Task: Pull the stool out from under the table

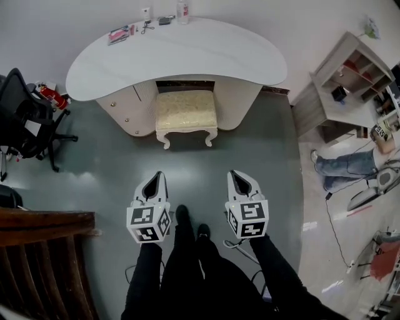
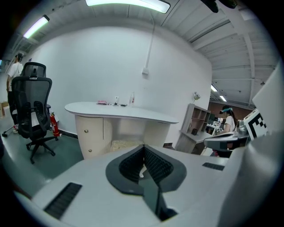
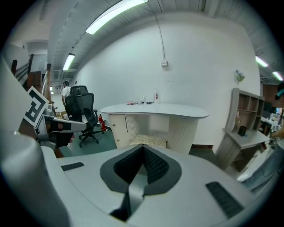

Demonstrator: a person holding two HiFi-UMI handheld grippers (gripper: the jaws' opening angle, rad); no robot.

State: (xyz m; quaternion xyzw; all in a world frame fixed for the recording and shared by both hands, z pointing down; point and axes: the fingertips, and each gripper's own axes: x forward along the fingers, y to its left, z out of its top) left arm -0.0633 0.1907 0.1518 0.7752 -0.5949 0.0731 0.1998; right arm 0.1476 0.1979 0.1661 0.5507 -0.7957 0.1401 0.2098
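A cream cushioned stool [image 1: 186, 114] with curved white legs stands partly under the white curved table [image 1: 181, 53], its front half sticking out onto the grey floor. It also shows as a pale cushion in the left gripper view [image 2: 125, 144] and the right gripper view [image 3: 148, 140]. My left gripper [image 1: 158, 174] and right gripper [image 1: 234, 173] hang side by side well short of the stool, both pointing at it. Both are shut with nothing between their fingers. The left gripper [image 2: 143, 146] and right gripper [image 3: 143, 146] each show their tips meeting.
A black office chair [image 1: 28, 119] and a red fire extinguisher [image 1: 51, 95] stand at the left. A wooden shelf unit [image 1: 350, 78] is at the right, with a person's legs [image 1: 340, 169] on the floor beside it. Small items and a bottle [image 1: 182, 11] sit on the table's far edge. Dark wooden furniture [image 1: 44, 262] is at lower left.
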